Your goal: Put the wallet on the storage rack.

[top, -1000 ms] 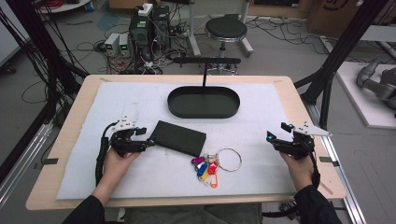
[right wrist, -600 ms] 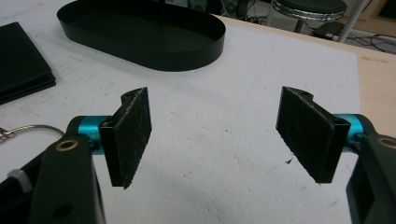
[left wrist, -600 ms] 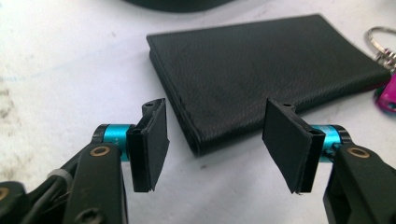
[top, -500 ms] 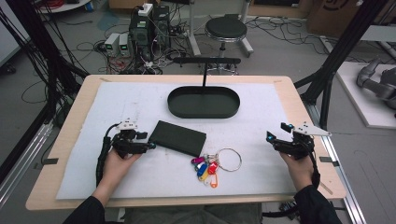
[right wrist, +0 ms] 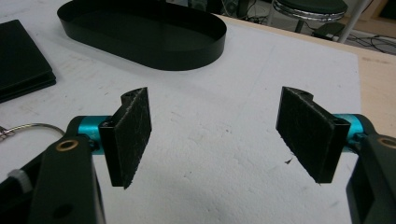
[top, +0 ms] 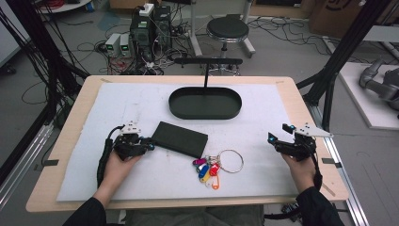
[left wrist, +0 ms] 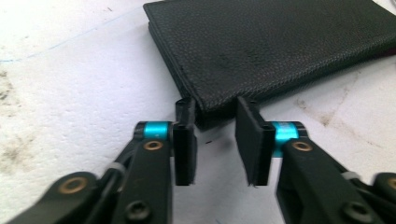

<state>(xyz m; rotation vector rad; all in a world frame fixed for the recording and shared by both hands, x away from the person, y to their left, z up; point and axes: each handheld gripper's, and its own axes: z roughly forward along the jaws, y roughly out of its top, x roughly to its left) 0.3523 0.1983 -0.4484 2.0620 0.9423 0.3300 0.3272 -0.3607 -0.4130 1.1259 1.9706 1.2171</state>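
A black leather wallet (top: pixel 179 139) lies flat on the white mat, left of centre. My left gripper (top: pixel 151 143) lies low at its near left corner. In the left gripper view the jaws have just been closing, and the pads (left wrist: pixel 184 140) now meet both sides of the wallet (left wrist: pixel 271 46) corner, which sits between the tips of my left gripper (left wrist: pixel 215 135). My right gripper (top: pixel 278 133) rests at the right of the mat. Its jaws stand wide apart with nothing between them (right wrist: pixel 215 135). A bunch of keys with coloured tags (top: pixel 207 169) on a metal ring (top: pixel 229 161) lies in front of the wallet.
A black oval tray (top: pixel 205 115) with a low wall sits at the back middle of the mat, with a black T-shaped stand (top: pixel 207 61) behind it. In the right gripper view the tray (right wrist: pixel 140 58) lies ahead to the left. The table's wooden edge (top: pixel 324 174) borders the mat.
The left gripper's jaws have narrowed around the wallet's near corner. Both hands have stayed where they were, and the wallet and keys have not shifted.
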